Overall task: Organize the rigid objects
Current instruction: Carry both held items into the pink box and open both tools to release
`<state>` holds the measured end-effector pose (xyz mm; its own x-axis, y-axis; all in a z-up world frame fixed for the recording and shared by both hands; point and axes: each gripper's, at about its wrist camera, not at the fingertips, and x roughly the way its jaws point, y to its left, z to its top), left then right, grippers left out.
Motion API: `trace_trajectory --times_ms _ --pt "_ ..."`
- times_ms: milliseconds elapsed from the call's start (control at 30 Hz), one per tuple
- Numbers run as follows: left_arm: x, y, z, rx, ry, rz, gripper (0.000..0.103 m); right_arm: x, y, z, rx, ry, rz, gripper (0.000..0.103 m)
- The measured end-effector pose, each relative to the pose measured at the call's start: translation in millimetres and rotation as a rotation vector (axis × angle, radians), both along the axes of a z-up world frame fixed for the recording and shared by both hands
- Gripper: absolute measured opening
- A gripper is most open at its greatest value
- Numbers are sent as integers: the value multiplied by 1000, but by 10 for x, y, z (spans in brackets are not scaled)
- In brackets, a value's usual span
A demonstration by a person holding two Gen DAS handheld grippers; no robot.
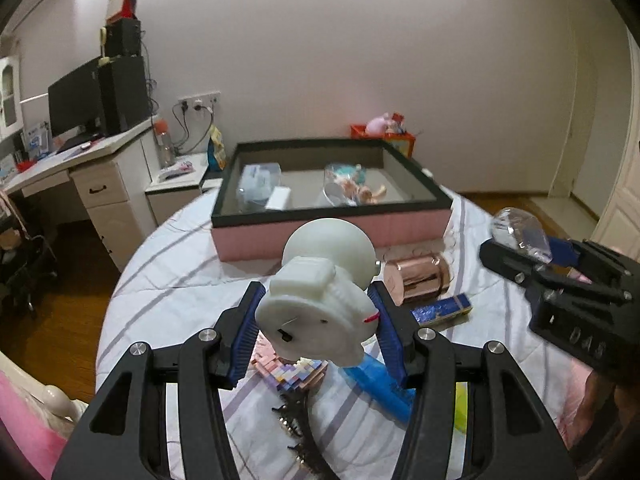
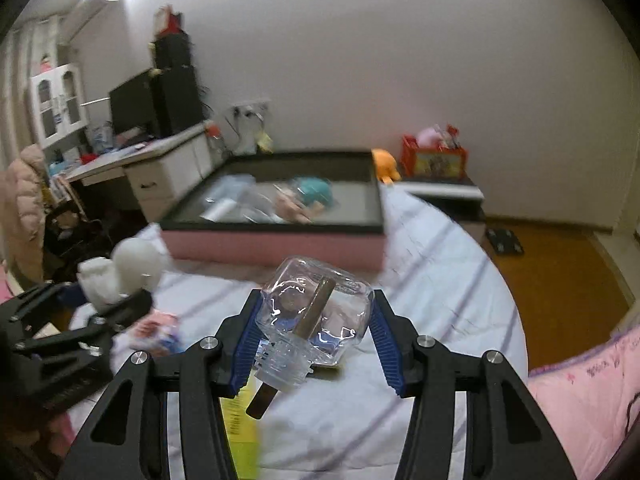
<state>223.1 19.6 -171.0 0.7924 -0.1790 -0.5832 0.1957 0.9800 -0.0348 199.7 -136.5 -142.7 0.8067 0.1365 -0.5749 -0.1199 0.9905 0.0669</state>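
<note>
My left gripper (image 1: 316,320) is shut on a white figurine (image 1: 320,288) with a round head, held above the bed; it also shows in the right wrist view (image 2: 120,272). My right gripper (image 2: 316,320) is shut on a clear glass bottle (image 2: 316,312) with a brown stick inside; the bottle shows in the left wrist view (image 1: 520,232). A pink box with a black rim (image 1: 332,236) lies ahead on the bed and holds a clear case, a small white box and a doll figure. It also shows in the right wrist view (image 2: 276,246).
On the striped bedsheet (image 1: 180,280) lie a copper cylinder (image 1: 416,276), a blue flat box (image 1: 440,310), a blue tube (image 1: 380,384), a block model (image 1: 288,372) and a dark hair clip (image 1: 300,424). A desk with a monitor (image 1: 76,104) stands left. A red box (image 2: 434,156) stands behind.
</note>
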Motion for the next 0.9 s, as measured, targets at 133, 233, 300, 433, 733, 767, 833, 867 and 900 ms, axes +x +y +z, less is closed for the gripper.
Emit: trace_trajectory --times_ms 133,233,300,433,733,767,833,867,900 --pt "-137 87 155 -16 -52 28 54 -128 253 183 -11 -55 44 53" --pt "-230 156 264 -26 -87 48 54 -218 378 270 -22 -82 61 53" --pt "-288 204 342 -31 -115 60 54 -274 438 324 -29 -99 72 53" --pt "-368 245 470 -23 -160 72 54 -333 480 393 -37 -127 79 53" --pt "-481 281 650 -6 -242 89 54 -378 540 560 -46 -179 75 53" --pt "-478 284 660 -7 -244 89 54 -383 542 570 -45 -185 74 53" --pt "-468 287 679 -3 -253 91 54 -376 544 588 -50 -190 72 53" --pt "-469 280 690 3 -264 94 54 -365 542 597 -50 -195 72 53" --pt "-469 268 701 11 -275 96 54 -361 545 604 -49 -197 71 53"
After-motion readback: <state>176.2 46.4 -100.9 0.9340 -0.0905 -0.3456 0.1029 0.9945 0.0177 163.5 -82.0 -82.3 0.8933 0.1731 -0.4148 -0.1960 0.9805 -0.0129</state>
